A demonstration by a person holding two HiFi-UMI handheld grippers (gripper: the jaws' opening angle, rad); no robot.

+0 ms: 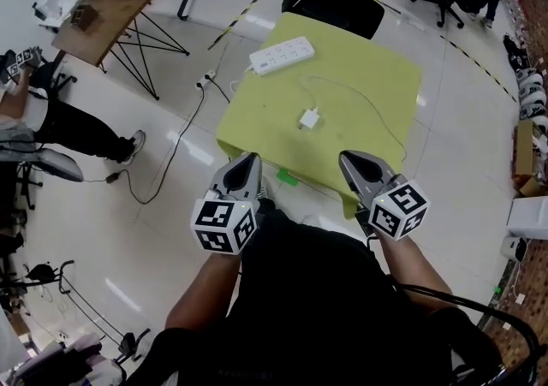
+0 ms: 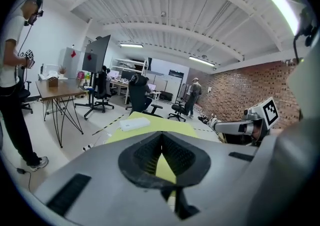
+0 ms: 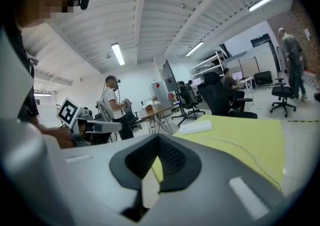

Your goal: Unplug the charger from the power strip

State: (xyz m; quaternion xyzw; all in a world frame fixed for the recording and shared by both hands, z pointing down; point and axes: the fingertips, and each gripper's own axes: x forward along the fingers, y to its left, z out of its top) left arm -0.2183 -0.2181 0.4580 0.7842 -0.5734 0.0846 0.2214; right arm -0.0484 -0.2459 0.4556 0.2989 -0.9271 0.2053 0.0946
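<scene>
Left gripper (image 1: 248, 162) and right gripper (image 1: 349, 160) hover closed and empty at the near edge of the table (image 1: 377, 76). Ahead between them, slightly nearer the right, the charger (image 1: 309, 119) lies mid-table, apart from the power strip (image 1: 281, 56) beyond.

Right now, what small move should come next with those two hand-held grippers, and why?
Probably none beyond resting them: the charger already lies on the yellow table, apart from the power strip, and both the left hand-held gripper and right hand-held gripper sit shut, empty, near the person's body.
</scene>
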